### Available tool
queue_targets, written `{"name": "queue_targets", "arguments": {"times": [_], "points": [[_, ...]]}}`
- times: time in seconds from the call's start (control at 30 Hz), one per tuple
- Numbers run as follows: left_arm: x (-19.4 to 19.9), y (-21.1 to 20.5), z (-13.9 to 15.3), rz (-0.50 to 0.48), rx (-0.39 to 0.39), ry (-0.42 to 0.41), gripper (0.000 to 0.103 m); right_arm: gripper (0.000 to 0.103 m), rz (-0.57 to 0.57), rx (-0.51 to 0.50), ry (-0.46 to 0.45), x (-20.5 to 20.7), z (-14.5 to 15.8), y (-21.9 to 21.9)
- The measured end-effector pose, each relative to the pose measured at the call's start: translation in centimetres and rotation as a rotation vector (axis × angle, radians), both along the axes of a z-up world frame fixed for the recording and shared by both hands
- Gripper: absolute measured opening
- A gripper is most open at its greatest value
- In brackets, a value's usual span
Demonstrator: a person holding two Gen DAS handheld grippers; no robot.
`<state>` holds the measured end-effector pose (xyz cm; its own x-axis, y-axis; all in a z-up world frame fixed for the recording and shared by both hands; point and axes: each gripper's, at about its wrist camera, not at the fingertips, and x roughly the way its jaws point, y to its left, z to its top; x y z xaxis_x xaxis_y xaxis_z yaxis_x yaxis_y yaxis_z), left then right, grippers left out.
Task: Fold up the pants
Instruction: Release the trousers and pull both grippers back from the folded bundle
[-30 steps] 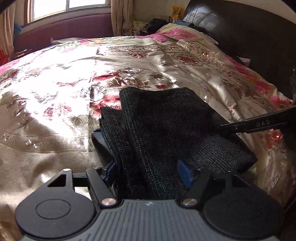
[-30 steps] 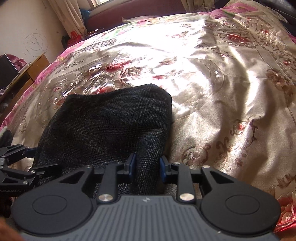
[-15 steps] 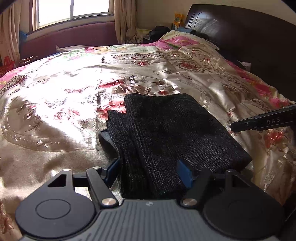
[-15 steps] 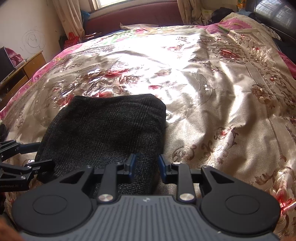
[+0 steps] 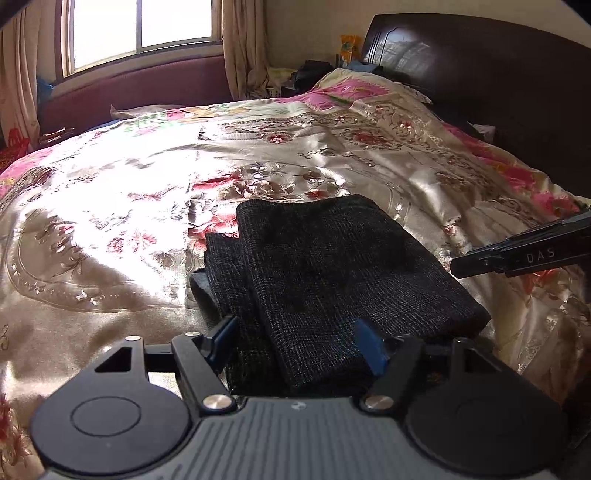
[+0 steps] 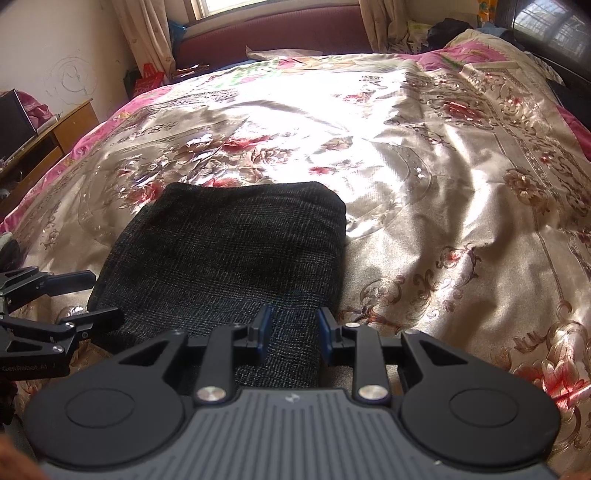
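Two grippers: we have both at the near edge of the pants (image 5: 332, 269), one at each near corner.
Left gripper (image 5: 295, 343): fingers spread wide, the near left part of the bundle sits between them, not pinched.
Right gripper (image 6: 291, 332): fingers parted with a narrow gap, near right corner of the cloth between them; we read this as not clamped, pads look just clear of the fabric.
Pants: dark knit, lying on the bed (image 6: 443, 184) as a compact rectangle that runs away from the fingers.
Progress: we judge folding nearly done; several layers are stacked.
Left to do: layer edges on the side left of the left fingers are stepped and uneven, with a dark strip poking out beneath, so a tidy-up or one more fold may remain.
Around: headboard (image 5: 498, 92) far right of the left fingers, window (image 5: 140, 33) far ahead, wooden desk (image 6: 48, 136) far left of the right fingers.
Obstacles: nothing lies on the bedspread around the bundle; shiny quilt is creased, cloth may slide.
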<state>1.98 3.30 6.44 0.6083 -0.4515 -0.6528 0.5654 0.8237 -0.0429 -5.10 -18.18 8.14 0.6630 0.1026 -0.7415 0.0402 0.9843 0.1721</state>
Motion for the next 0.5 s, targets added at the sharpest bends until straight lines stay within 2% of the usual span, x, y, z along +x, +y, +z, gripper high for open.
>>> {"name": "queue_targets", "arguments": {"times": [0.4, 0.5], "points": [[-0.6, 0.3, -0.1, 0.059, -0.027, 0.006, 0.086, 0.028, -0.009, 0.017, 0.002, -0.8, -0.6, 1.2], [-1.0, 0.1, -0.1, 0.064, -0.026, 0.004, 0.092, 0.028, 0.002, 0.023, 0.002, -1.1, -0.8, 1.8]]}}
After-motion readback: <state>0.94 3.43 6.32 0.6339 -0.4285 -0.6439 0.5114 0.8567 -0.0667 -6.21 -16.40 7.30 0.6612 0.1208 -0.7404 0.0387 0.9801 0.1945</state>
